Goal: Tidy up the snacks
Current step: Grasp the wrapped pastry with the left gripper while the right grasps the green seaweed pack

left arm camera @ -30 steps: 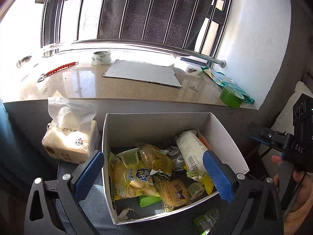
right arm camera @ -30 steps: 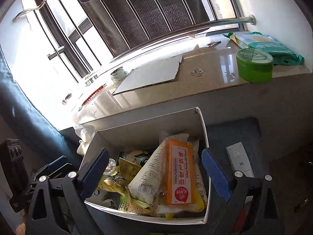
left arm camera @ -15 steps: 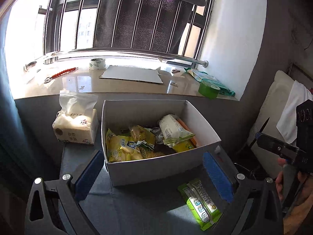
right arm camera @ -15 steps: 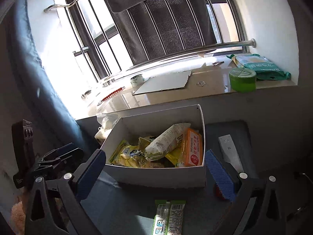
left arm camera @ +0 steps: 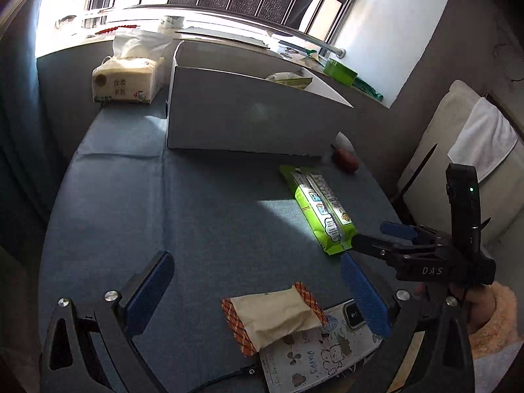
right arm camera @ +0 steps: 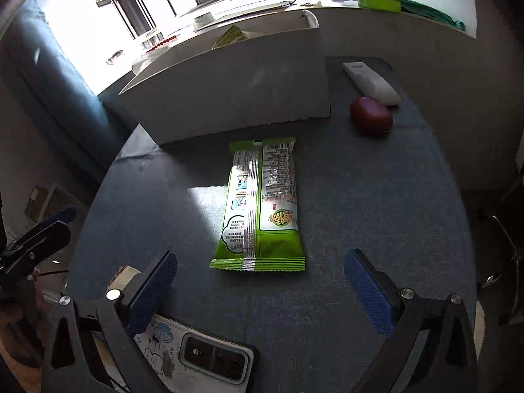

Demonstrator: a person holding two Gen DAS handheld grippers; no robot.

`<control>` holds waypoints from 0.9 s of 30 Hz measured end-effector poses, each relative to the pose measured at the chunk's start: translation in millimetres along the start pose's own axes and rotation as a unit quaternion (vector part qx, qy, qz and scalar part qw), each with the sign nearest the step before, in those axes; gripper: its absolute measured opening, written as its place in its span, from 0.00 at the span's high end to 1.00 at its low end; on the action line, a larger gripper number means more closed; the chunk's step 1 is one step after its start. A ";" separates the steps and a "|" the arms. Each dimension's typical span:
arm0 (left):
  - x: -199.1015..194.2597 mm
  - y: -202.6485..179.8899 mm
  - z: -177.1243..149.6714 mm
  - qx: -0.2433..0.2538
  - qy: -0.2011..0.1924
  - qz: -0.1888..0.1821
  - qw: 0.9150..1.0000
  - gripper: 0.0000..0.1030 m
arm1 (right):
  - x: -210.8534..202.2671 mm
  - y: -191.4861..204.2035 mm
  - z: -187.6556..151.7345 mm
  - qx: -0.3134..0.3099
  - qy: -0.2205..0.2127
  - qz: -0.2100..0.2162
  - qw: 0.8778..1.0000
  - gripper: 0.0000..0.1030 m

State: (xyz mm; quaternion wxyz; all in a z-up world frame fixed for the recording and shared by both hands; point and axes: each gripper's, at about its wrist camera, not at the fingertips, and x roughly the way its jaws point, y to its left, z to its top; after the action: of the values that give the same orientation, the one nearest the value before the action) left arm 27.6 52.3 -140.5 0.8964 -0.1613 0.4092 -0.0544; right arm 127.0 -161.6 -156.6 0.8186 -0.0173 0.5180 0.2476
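A white cardboard box holding snacks stands at the back of the blue table; it also shows in the right wrist view. A green snack packet lies flat in front of it, also in the left wrist view. A beige packet with orange ends lies near my left gripper, which is open and empty above the table. My right gripper is open and empty, just short of the green packet's near end; it shows in the left wrist view.
A phone in a cartoon case lies at the table's near edge, partly under the beige packet. A red fruit and a white remote lie right of the box. A tissue pack stands left of it. A windowsill runs behind.
Both grippers have pulled back and down from above the box to low over the table's near side. The green packet, beige packet and phone have come into view.
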 end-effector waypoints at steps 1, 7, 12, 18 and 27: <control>-0.6 -0.6 -3.7 -0.001 0.002 -0.001 1.000 0.00 | 5.1 3.8 2.1 -0.009 0.001 -0.010 1.000 0.00; -3.1 -0.1 -13.4 -0.010 0.010 -0.003 1.000 0.00 | 39.8 18.4 25.5 -0.053 0.019 -0.034 0.998 0.00; -0.4 0.9 -16.9 -0.015 0.019 0.001 1.000 0.00 | 63.1 25.7 41.3 -0.072 0.047 -0.050 0.995 0.00; 6.6 -2.3 -19.6 -0.011 0.030 0.006 0.999 0.00 | 60.8 24.8 39.0 -0.095 0.029 -0.063 0.993 0.35; 25.7 -14.6 -24.5 -0.001 0.073 0.018 0.997 0.00 | 25.8 2.2 34.7 -0.053 0.000 -0.014 0.998 0.42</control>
State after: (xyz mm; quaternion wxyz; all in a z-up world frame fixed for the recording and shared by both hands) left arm 26.7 26.7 -169.2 0.8648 -0.1506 0.4764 -0.0497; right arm 164.0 -139.8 -162.2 0.8197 -0.0681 0.5040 0.2637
